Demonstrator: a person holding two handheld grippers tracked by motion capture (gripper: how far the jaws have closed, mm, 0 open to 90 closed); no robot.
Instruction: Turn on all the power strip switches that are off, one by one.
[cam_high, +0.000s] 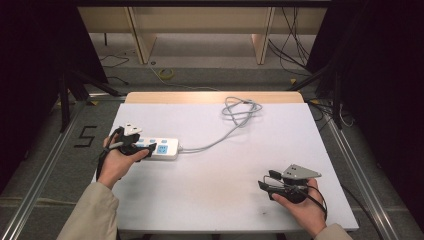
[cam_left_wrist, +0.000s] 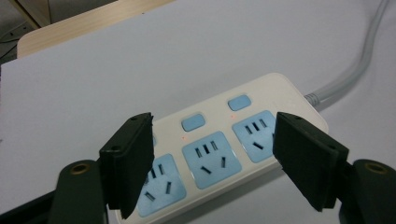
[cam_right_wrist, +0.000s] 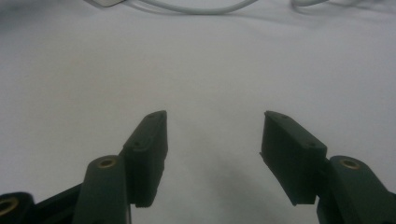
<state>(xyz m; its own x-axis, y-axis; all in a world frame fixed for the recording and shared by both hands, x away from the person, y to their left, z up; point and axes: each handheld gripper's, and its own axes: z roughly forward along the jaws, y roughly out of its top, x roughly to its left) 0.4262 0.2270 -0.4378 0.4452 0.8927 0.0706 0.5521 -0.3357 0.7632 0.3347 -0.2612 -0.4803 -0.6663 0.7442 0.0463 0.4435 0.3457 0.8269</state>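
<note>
The power strip (cam_high: 159, 148) lies flat near the left edge of the white table (cam_high: 225, 200), its three pale blue sockets facing up and a blue switch (cam_left_wrist: 193, 122) above each one; small red lights glow beside two of the switches. Its grey cord (cam_high: 220, 137) runs off the right end and loops into a loose coil toward the table's far edge. The left gripper (cam_high: 145, 151) sits over the strip's left end — jaws spread wide, one on each side of the middle socket (cam_left_wrist: 211, 159), pads off the strip's casing, nothing pinched. The right gripper (cam_high: 264, 180) is well apart, near the table's front right — its jaws stand open too, over bare tabletop, empty.
</note>
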